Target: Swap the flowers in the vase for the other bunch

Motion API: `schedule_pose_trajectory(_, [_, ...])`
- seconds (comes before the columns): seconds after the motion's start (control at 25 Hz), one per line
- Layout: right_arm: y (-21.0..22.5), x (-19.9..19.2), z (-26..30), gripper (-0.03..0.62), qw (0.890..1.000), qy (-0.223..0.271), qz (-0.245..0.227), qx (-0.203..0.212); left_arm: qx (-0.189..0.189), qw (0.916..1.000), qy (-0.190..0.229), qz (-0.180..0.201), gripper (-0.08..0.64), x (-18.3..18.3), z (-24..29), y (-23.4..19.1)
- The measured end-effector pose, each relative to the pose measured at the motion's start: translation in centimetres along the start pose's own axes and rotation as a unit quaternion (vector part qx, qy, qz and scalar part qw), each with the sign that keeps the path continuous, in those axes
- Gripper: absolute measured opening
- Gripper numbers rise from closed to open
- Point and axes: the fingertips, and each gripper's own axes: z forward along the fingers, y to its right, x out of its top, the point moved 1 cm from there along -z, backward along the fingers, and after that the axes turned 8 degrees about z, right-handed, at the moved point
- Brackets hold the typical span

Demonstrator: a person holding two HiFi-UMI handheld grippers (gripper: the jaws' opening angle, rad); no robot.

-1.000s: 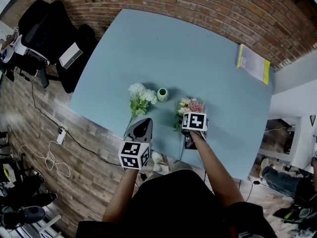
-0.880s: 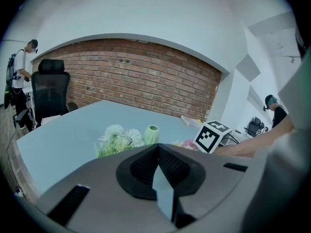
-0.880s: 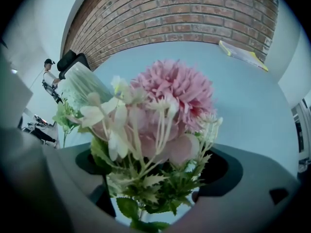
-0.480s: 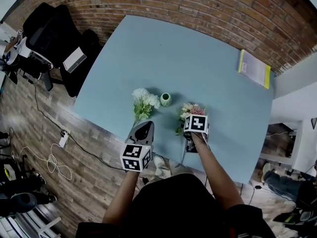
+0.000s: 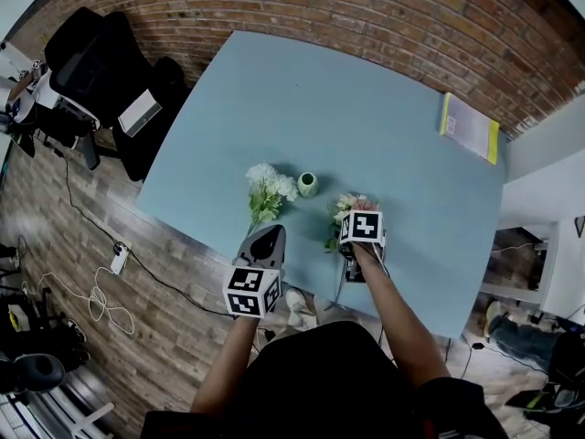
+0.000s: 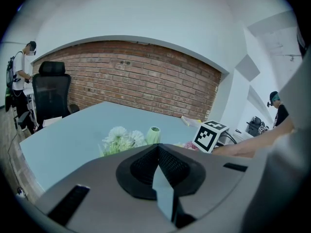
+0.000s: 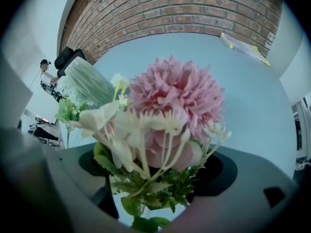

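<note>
The pink bunch [image 7: 170, 106] lies on the table [image 5: 366, 108], just to the right of the vase [image 5: 307, 184]. Its stems pass between the jaws of the right gripper [image 7: 153, 193]. These jaws stand wide apart and have just been closing. The pads do not yet press on the stems, so we treat the bunch as not held.

We judge the following faults possible:
- The jaws sit high, close under the flower heads. If they close there, they may pinch leaves or petals instead of stems, and the bunch may slip on the lift.
- The stalks are thin and spread. A grip may catch only some of them, and the rest would splay or drop.
- The vase is small and narrow-mouthed, and nothing steadies it. Stems that enter off-line may tip it.
- The white bunch [image 5: 268, 188] lies just beside the vase on its left. A low pass could sweep it.

The pink bunch has one large pink bloom, smaller cream blossoms on pale stalks, and toothed green leaves lower down. The vase is pale green, stands upright, and appears empty.

The left gripper [image 6: 156, 149] hovers at the near table edge, clear of both bunches. Its jaws are together on nothing.
</note>
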Motion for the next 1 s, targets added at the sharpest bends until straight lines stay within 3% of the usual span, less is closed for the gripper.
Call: schedule_pose_trajectory(1.0, [-0.43, -0.31, -0.93, 0.331, 1.0, -0.009, -0.015, 0.011, 0.001, 1.0, 0.002, -0.007, 0.008, -0.14, -0.45, 1.0])
